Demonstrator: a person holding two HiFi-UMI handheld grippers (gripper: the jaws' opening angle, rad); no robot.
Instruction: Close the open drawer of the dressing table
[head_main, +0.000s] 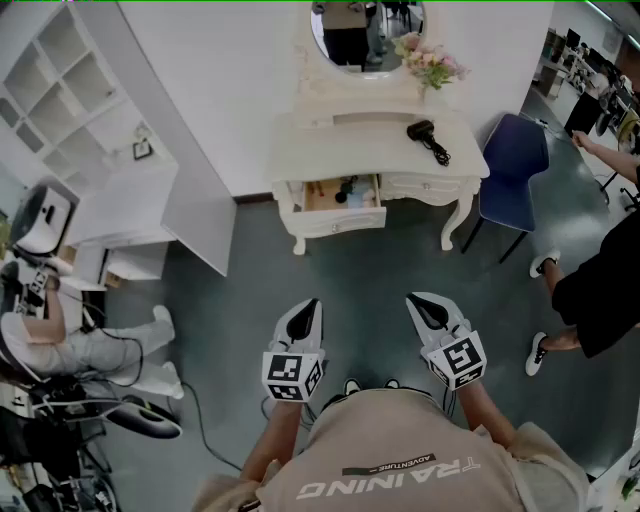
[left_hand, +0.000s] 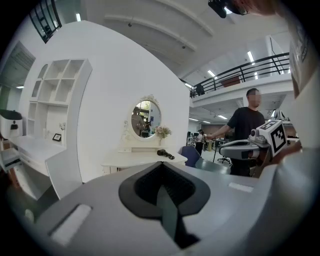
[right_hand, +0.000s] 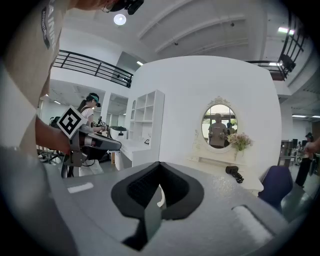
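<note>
Leftmost, a white shelf unit (head_main: 70, 80) stands against the wall. Next, the left gripper (head_main: 311, 303) hovers above the floor, its jaws pressed together on nothing. Ahead and well apart, the drawer (head_main: 338, 221) juts open from the left half of the bench (head_main: 360, 142), with small items inside. It is probably rigid and light on its runners, so a flat push at the middle of the front panel should seat it without skewing. The right gripper (head_main: 417, 299) likewise has its jaws closed and empty. A hair dryer (head_main: 424, 131) lies on the benchtop, and a blue chair (head_main: 515, 155) stands rightmost.
</note>
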